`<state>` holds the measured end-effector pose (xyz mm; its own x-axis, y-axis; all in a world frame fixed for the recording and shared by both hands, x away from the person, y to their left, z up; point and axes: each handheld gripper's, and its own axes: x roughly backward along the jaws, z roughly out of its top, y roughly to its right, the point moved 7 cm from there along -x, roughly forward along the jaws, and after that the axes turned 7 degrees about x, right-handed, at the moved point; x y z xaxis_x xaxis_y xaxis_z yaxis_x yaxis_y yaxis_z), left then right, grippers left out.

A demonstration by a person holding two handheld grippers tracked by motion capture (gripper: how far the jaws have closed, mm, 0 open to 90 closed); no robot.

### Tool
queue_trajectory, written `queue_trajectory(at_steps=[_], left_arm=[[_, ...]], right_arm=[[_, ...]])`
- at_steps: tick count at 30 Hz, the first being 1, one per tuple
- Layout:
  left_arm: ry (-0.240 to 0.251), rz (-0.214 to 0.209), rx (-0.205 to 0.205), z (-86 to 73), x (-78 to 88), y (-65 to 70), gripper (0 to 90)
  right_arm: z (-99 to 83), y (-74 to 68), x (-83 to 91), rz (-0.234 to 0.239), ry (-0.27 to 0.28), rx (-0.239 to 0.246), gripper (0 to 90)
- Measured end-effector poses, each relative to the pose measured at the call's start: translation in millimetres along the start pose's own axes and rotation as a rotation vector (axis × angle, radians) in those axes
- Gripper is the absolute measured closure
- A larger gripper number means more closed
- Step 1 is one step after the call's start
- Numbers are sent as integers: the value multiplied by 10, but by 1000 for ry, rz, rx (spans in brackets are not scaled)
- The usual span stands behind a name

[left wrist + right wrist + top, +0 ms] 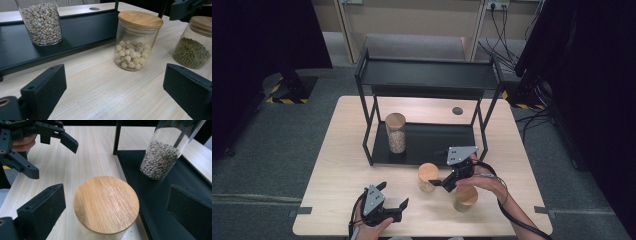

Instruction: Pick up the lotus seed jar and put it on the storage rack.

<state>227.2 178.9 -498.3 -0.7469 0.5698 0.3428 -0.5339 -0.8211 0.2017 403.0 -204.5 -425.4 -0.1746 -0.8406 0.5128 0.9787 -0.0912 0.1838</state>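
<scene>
The right gripper [443, 184] hangs just above the jar of pale round seeds [428, 177], which stands on the table [337, 150] just in front of the black rack's lower shelf [437, 142]. Its fingers [42, 210] stand apart, one on each side of the wooden lid [106, 203], touching nothing.

If the fingers close this high, they are likely to catch only the lid, which could lift off or slip and leave the glass behind. The right-hand finger [190, 212] sits over the shelf edge, so lowering it risks a knock against the rack.

The jar of green beans [465, 198] stands near, under the right hand [484, 181], where a forearm could tip it. The tall grain jar [396, 132] stands on the shelf to the left.

The left gripper [393, 195] rests at the near left, its fingers [45, 87] wide apart and empty.
</scene>
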Motion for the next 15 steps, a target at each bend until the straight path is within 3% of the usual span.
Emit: queue_trajectory(at_steps=[15], left_arm=[[4, 2, 3, 2, 6, -11, 44]], right_arm=[[-20, 85, -226, 76, -63, 38, 48]])
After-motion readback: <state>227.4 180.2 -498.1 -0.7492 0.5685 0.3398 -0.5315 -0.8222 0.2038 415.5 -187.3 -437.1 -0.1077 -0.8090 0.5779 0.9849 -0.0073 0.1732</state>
